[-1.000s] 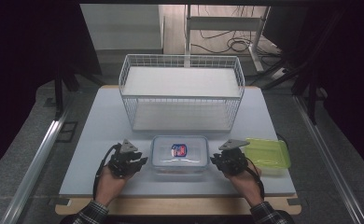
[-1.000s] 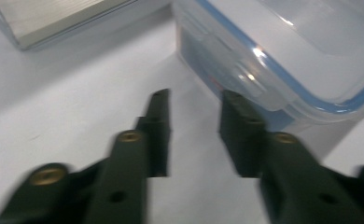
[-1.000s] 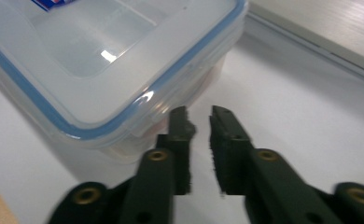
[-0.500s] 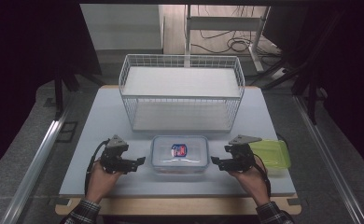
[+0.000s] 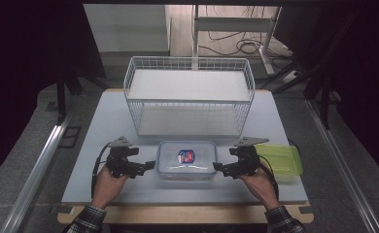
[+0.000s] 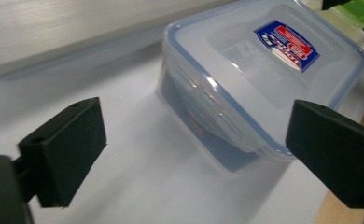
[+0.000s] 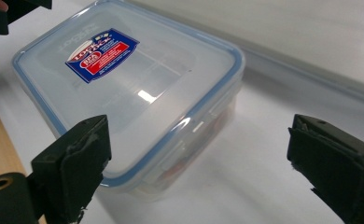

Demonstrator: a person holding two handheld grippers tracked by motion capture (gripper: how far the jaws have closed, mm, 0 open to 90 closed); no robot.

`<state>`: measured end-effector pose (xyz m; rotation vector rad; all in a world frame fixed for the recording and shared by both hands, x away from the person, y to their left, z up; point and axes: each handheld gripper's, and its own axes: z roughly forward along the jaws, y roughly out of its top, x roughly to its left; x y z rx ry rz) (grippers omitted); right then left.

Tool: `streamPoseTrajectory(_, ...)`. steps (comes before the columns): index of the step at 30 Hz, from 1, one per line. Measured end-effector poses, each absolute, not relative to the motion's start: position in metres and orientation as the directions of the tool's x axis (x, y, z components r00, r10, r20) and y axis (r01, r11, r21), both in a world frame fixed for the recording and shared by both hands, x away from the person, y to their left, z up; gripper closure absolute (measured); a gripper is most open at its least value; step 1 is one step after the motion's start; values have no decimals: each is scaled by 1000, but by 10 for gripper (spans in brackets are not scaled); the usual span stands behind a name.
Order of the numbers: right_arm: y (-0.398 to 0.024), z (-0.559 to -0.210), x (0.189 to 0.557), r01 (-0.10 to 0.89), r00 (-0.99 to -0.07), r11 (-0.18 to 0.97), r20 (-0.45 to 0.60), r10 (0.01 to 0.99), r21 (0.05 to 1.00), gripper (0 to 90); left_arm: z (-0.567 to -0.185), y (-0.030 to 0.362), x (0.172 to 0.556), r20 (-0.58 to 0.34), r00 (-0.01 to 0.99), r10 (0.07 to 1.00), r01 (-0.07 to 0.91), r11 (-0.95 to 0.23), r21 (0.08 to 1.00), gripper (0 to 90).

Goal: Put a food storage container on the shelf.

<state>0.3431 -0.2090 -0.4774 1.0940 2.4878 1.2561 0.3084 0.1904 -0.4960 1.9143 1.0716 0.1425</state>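
At the near edge of the counter [image 5: 129, 194] two forearms in plaid sleeves come in, each hand holding a gripper just inside that edge. The left gripper [image 5: 146, 167] lies level and points toward the middle of the counter; its jaws have just been opening and now stand wide apart with nothing held between them, their tips just short of the left wall of the clear lidded box [image 5: 186, 160]. In the left gripper view that box [image 6: 259, 79] sits ahead of the two black jaws, its side clip facing them, clear of both pads. The right gripper [image 5: 220, 168] mirrors it from the other side, pointing inward at the box's right wall; its jaws too have just been opening and gape wide, gripping nothing. In the right gripper view the box [image 7: 129, 88] lies ahead of the spread jaws with one corner close to the left-hand one, whether touching it I cannot tell. The box stands flat on the counter, near the middle of the near edge, between the two grippers, its blue-rimmed lid on and a red and blue label on top. Just beyond the right hand, toward the right edge, lies a green lidded container [image 5: 280, 158]. Farther back, reaching toward the far edge, stands a white wire basket rack [image 5: 187, 104].
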Motion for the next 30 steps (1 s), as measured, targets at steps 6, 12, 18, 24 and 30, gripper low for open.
streamPoseTrajectory(6,-199,-480,350,583,-726,388,244,643,714,21,-497,182,317,-374,644,667,641,-205,740,31)
streamPoseTrajectory(12,-190,-484,362,640,-709,377,325,626,669,41,-504,168,333,-436,644,629,681,-210,702,35)
streamPoseTrajectory(18,-183,-497,371,703,-685,376,429,589,604,43,-513,154,345,-513,622,592,734,-212,645,12)
streamPoseTrajectory(24,-182,-500,374,737,-656,361,478,584,571,56,-516,149,345,-519,619,590,750,-248,613,21)
streamPoseTrajectory(30,-189,-493,370,736,-659,362,485,575,571,194,-510,159,334,-508,635,582,740,-268,617,163)
